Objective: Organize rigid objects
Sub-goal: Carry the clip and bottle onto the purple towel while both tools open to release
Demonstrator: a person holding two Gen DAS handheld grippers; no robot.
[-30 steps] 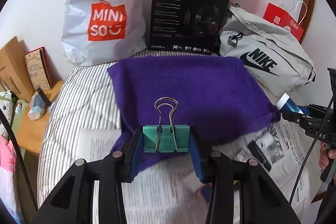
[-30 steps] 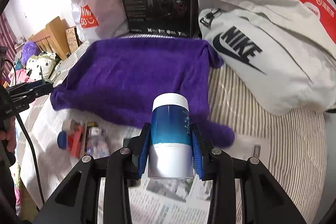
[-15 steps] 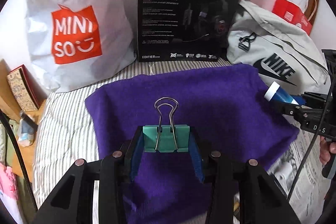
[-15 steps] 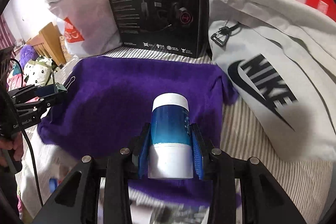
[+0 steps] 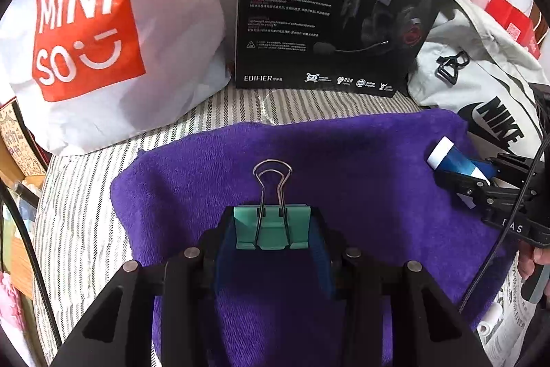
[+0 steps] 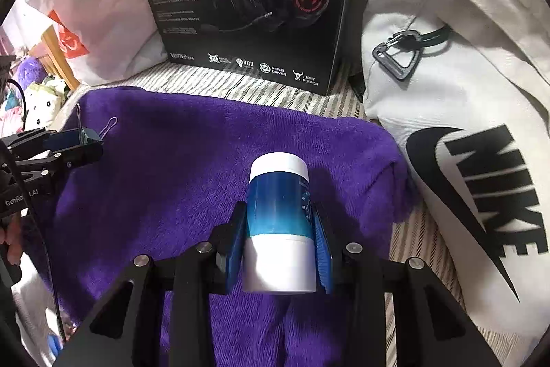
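Both grippers have advanced over the purple towel point(image 5: 361, 167) toward the headset box point(image 5: 337, 6), the left gripper point(image 5: 273, 229) level and pinching a teal binder clip point(image 5: 271, 227), the right gripper point(image 6: 279, 239) clamping a blue-and-white bottle point(image 6: 279, 229).

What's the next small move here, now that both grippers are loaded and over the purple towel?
Probably lower both and release. The left gripper is shut on the green binder clip and the right gripper on the blue-and-white bottle. Both hang over bare purple towel, well apart, so setting them down looks unobstructed. How far above the towel they are, I cannot tell.
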